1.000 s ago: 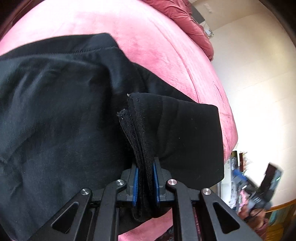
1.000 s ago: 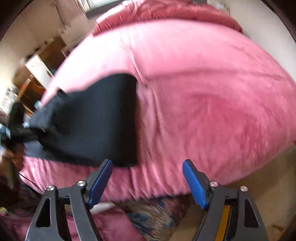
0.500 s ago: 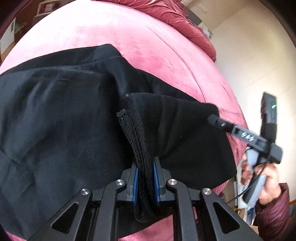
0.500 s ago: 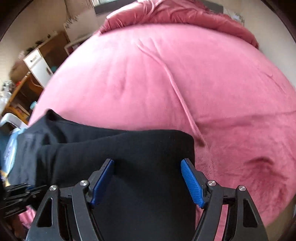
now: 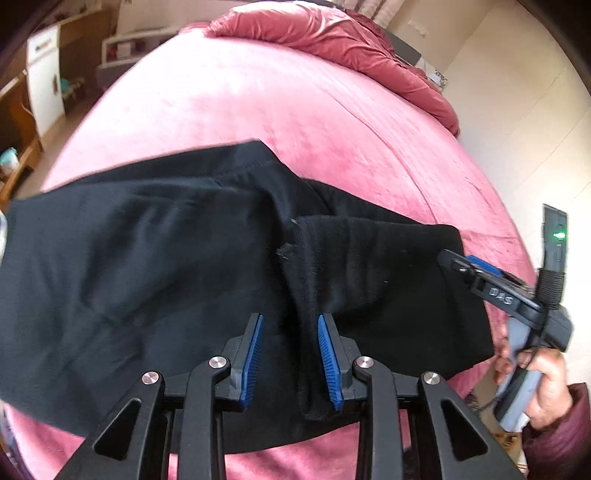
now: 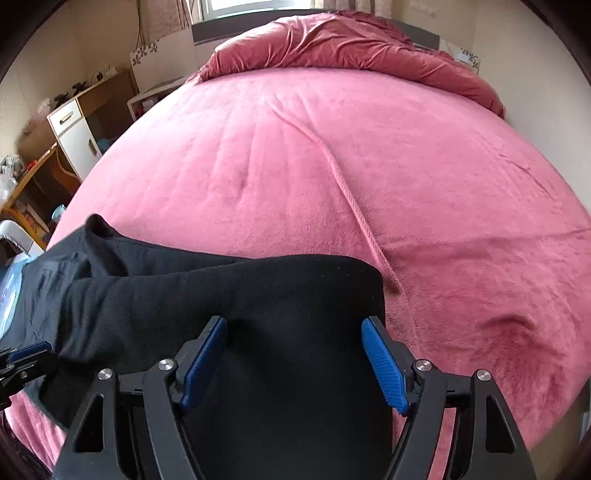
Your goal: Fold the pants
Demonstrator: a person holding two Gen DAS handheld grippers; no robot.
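Pants [image 5: 155,266]: black, spread across the near part of the pink bed [image 5: 295,110], directly beneath both grippers.
Left gripper [image 5: 290,360]: jaws just been opening, partly apart; a folded ridge of the pants lies between the blue pads, against the right one, unclamped.
Right gripper [image 6: 295,363]: jaws wide apart above the folded end of the pants, holding nothing.
Red duvet [image 6: 332,40]: bunched far ahead of the grippers.

Soft daylight, source window [image 6: 255,7] behind bed's [image 6: 332,166] far end. Bed evenly lit, no glare. Black pants [image 5: 166,258] nearly detailless; their left edge slightly motion-blurred. Strong fisheye bulge, dark vignette at corners around bed.
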